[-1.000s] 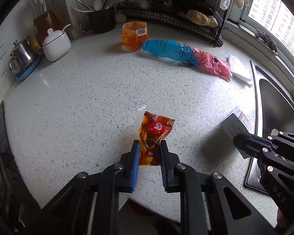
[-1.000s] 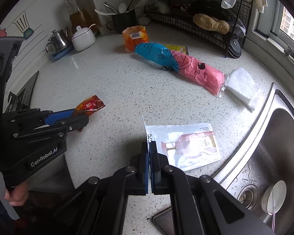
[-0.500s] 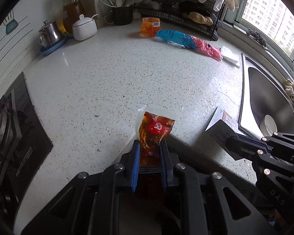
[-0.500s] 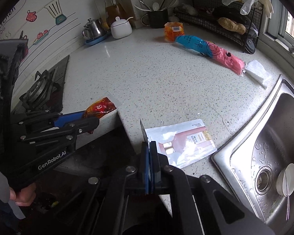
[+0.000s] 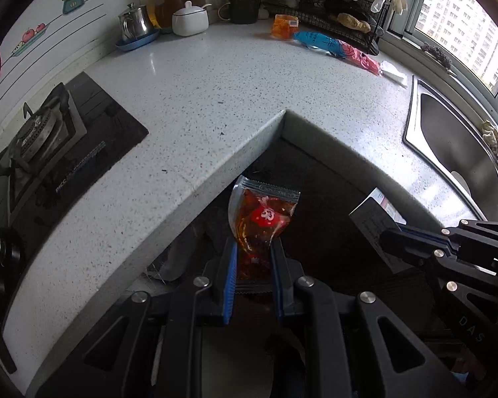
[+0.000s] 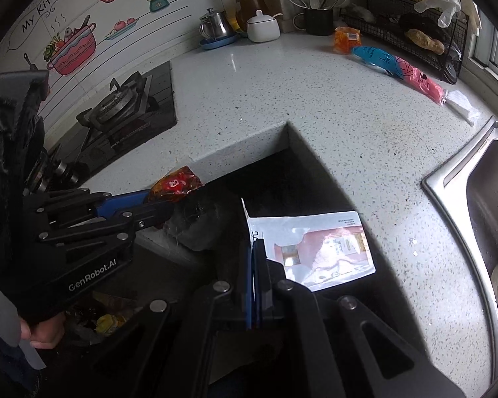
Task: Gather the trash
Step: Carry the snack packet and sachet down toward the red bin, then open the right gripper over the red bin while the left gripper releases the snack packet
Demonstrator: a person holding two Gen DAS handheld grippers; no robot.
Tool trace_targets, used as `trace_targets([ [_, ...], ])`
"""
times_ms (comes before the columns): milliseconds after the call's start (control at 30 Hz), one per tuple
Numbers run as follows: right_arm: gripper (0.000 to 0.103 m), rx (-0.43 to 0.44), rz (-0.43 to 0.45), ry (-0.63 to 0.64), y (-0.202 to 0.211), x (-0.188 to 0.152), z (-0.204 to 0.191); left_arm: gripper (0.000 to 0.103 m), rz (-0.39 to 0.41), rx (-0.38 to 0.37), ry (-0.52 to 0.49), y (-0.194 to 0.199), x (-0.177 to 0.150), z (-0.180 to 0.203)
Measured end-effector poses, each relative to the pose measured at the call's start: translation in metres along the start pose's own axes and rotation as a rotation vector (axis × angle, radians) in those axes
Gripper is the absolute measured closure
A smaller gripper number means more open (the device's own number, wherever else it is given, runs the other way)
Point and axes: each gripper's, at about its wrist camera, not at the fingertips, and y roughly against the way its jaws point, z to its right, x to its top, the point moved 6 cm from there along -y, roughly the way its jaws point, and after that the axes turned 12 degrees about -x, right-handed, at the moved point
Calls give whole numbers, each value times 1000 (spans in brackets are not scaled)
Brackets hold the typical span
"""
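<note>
Kitchen counter (image 5: pixel 199 76), white with little specks, bends around a corner, and both grippers hang out past its edge over the dark floor space. One red sauce packet (image 5: pixel 260 222) sits between the narrow jaws of the left gripper (image 5: pixel 253 265), which pinch its lower end so the top sticks up in the air. Beside it, the right gripper (image 6: pixel 254 275) is squeezed tight on the edge of a flat white and pink wrapper (image 6: pixel 315 248). Down low in the right wrist view there is something with yellow and brown scraps (image 6: pixel 106 320) in it; it may be the trash bin, but it is too dark to be sure. So two pieces of trash are picked up and, I think, on their way to be dropped. More is left on the counter: an orange packet (image 5: pixel 284 26), a long blue and pink bag (image 5: pixel 335 48) and a white folded thing (image 5: pixel 395 73) lie far back near the wire rack (image 5: pixel 342 10). One second ago both grippers were right over the counter, close to that far trash, and the red packet and the wrapper were just above the top. Now the stove (image 5: pixel 43 126) and the sink (image 5: pixel 455 132) show too, because both hands have pulled back off the edge
</note>
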Motion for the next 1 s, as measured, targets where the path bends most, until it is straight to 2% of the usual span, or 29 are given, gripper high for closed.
trace_targets([
  [333,102,22,-103,43,-38,-37,-21,86,-74,3,64,-34,-59,-16],
  [700,102,26,-198,116,-142,-88,-30,86,-138,-17,143,-130,-120,-46],
  [1000,102,33,-241,128,-234,-118,-27,86,-182,-31,167,-213,-147,-72],
])
